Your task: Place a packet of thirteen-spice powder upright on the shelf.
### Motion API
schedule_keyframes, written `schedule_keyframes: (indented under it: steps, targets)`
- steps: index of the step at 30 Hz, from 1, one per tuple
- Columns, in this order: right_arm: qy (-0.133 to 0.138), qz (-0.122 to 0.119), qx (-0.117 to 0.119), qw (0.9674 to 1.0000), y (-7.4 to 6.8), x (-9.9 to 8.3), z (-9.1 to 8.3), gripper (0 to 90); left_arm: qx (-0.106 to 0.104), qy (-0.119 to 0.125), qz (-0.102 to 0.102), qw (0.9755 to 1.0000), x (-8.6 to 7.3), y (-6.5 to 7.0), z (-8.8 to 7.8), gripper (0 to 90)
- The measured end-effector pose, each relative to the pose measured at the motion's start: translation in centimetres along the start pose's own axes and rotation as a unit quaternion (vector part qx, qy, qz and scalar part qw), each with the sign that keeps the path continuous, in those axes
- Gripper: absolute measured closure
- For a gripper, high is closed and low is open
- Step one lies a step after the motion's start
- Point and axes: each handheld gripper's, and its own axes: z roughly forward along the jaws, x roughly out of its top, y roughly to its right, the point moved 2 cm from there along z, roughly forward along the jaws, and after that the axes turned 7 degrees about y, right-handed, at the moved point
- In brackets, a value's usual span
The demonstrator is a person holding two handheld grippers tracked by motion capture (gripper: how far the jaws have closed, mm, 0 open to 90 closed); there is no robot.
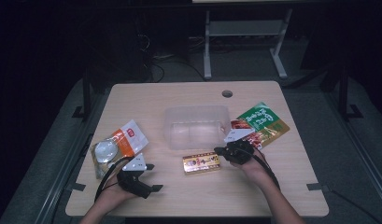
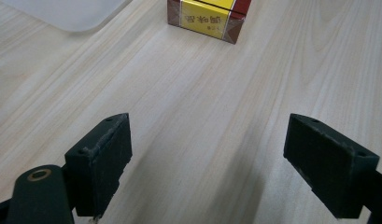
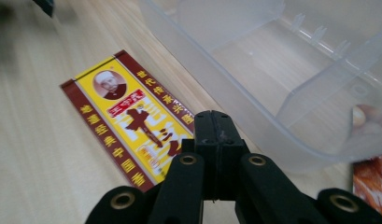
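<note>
The room is dim, with the tabletop [image 1: 188,186] evenly lit from above; close views look soft, blurring toward their edges.

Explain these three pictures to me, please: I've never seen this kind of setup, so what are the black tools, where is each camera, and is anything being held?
There is no robot here. A person at a wooden table holds a handheld two-jaw gripper in each hand. The high view looks down from above: the left gripper is at lower left, the right gripper right of centre. The other two pictures come from cameras riding on the grippers.

On the table lie a clear plastic container, a red-and-yellow box in front of it, an orange-and-white packet at the left and a green-and-red packet at the right.

The left gripper's jaws stand wide apart over bare wood. The right gripper's jaws are pressed together above the box. Neither holds anything.
</note>
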Motion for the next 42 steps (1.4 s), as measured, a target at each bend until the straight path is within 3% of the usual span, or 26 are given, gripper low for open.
schedule_keyframes:
  steps: [10,21,34,42]
  targets:
    - [-0.004,-0.016,-0.001,0.9999,0.2,0.6,2.2,89.9,-0.004,0.000,-0.002,1.0000,-0.1,0.2,-0.2,14.8]
    - [-0.013,-0.022,-0.008,0.9996,0.5,0.2,2.4,89.9,-0.005,-0.002,0.001,1.0000,-0.1,0.4,-0.2,14.9]
    - [-0.017,-0.019,0.002,0.9997,0.8,0.1,2.4,89.9,-0.005,-0.003,-0.001,1.0000,-0.4,0.7,-0.4,14.9]
    - [-0.042,-0.026,0.015,0.9987,0.3,-0.4,2.7,89.9,-0.007,-0.006,0.004,0.9999,-0.4,0.7,-0.5,15.0]
